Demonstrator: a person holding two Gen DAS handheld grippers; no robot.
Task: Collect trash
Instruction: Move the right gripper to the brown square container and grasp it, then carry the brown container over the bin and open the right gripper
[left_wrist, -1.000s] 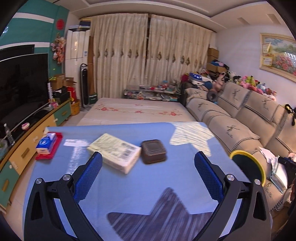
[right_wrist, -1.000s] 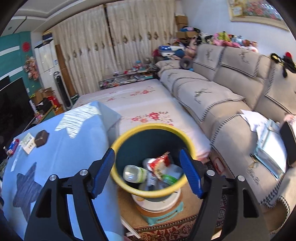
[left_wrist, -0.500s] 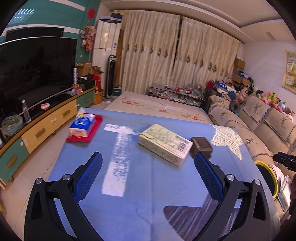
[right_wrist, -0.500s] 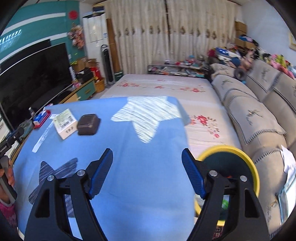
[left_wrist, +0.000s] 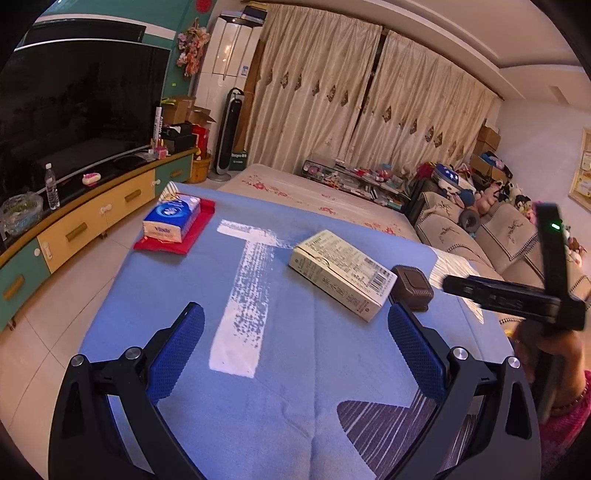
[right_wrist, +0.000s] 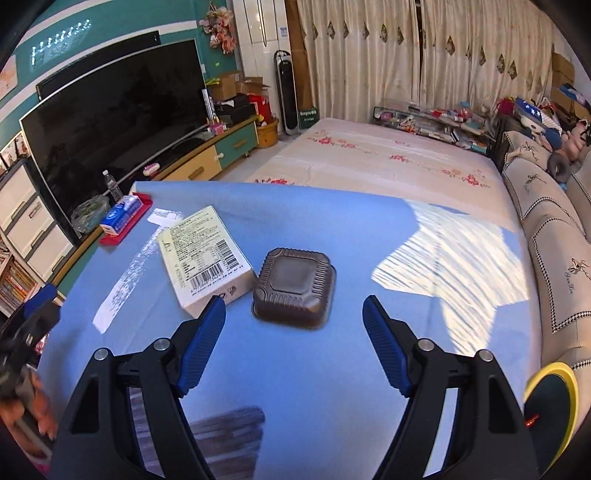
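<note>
1. Right gripper (right_wrist: 293, 308): jaws wide apart, nothing gripped. It hangs over the blue tablecloth (right_wrist: 332, 387), pointed at the brown square container (right_wrist: 294, 287), which lies just ahead of the fingertips and clear of both pads.
2. Left gripper (left_wrist: 295, 319): jaws wide apart, empty, above the near part of the table.
3. Brown square container: lid side up, toward the table's right edge as the left wrist view shows it, touching or just beside one end of the pale carton (right_wrist: 207, 256).
4. Pale carton: lying flat, barcode face up, mid-table.
5. Tissue pack (left_wrist: 171, 218): on a red mat (left_wrist: 192, 236) at the far left corner.
6. Yellow-rimmed bin (right_wrist: 550, 402): off the table's right edge, beside the sofa (right_wrist: 550, 236); contents not visible.
</note>
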